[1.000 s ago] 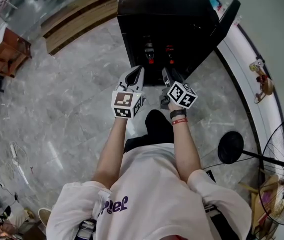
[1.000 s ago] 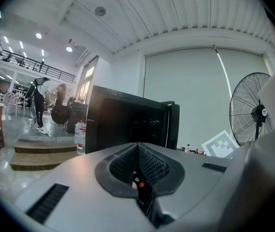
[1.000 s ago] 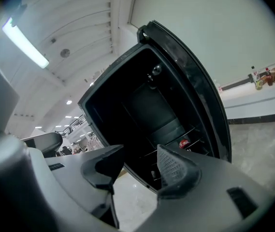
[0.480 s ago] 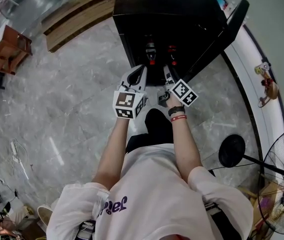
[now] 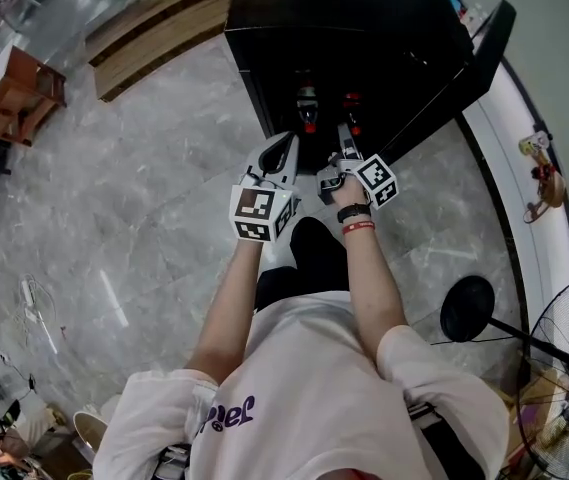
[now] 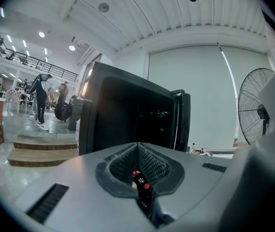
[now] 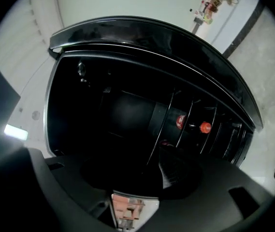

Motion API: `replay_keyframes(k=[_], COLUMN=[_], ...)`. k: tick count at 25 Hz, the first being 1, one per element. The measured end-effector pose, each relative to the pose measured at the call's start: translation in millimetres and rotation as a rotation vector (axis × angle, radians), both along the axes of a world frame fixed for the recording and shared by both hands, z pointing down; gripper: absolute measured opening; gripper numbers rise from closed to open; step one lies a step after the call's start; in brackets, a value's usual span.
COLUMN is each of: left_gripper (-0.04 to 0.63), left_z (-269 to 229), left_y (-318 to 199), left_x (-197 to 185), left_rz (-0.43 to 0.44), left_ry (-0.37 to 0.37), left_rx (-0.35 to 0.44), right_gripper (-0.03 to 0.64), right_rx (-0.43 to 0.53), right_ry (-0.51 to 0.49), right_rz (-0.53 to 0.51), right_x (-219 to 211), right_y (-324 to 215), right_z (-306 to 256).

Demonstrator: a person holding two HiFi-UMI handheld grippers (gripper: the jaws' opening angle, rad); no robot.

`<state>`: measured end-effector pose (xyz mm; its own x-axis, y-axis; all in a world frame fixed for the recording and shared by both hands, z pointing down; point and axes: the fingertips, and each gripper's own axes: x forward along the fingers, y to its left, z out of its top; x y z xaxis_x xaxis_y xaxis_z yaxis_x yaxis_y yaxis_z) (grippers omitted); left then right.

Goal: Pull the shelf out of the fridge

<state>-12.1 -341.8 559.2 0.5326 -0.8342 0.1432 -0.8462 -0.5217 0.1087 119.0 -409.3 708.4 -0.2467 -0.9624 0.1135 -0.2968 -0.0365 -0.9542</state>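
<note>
Left gripper and right gripper, both jaws closed, face the open fridge. Two red-capped bottles stand inside. The wire shelf is barely visible in the dark.

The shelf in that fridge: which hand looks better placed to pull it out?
Right, probably. The right gripper sits at the mouth of the open fridge, and its view faces the wire shelf close ahead. The left gripper is shut and hangs farther back.
</note>
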Motion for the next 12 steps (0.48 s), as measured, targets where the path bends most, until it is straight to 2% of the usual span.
replay_keyframes(k=[3, 6, 12], left_gripper=[0.018, 0.018, 0.018], left_z=[5.5, 9.6, 19.9], left_y=[-5.3, -11.3, -21.5], left_x=[0.5, 2.3, 2.4], left_rz=[-0.001, -0.003, -0.016], left_ry=[0.002, 0.004, 0.013], left_rx=[0.002, 0.007, 0.013], right_gripper=[0.232, 0.25, 0.258], right_rx=[-0.007, -0.014, 0.011], right_ry=[-0.081, -0.117, -0.232], right_rz=[0.033, 0.053, 0.046], right_x=[1.9, 3.0, -0.8], right_y=[-10.1, -21.6, -48.1], right_z=[13.0, 25.1, 41.2])
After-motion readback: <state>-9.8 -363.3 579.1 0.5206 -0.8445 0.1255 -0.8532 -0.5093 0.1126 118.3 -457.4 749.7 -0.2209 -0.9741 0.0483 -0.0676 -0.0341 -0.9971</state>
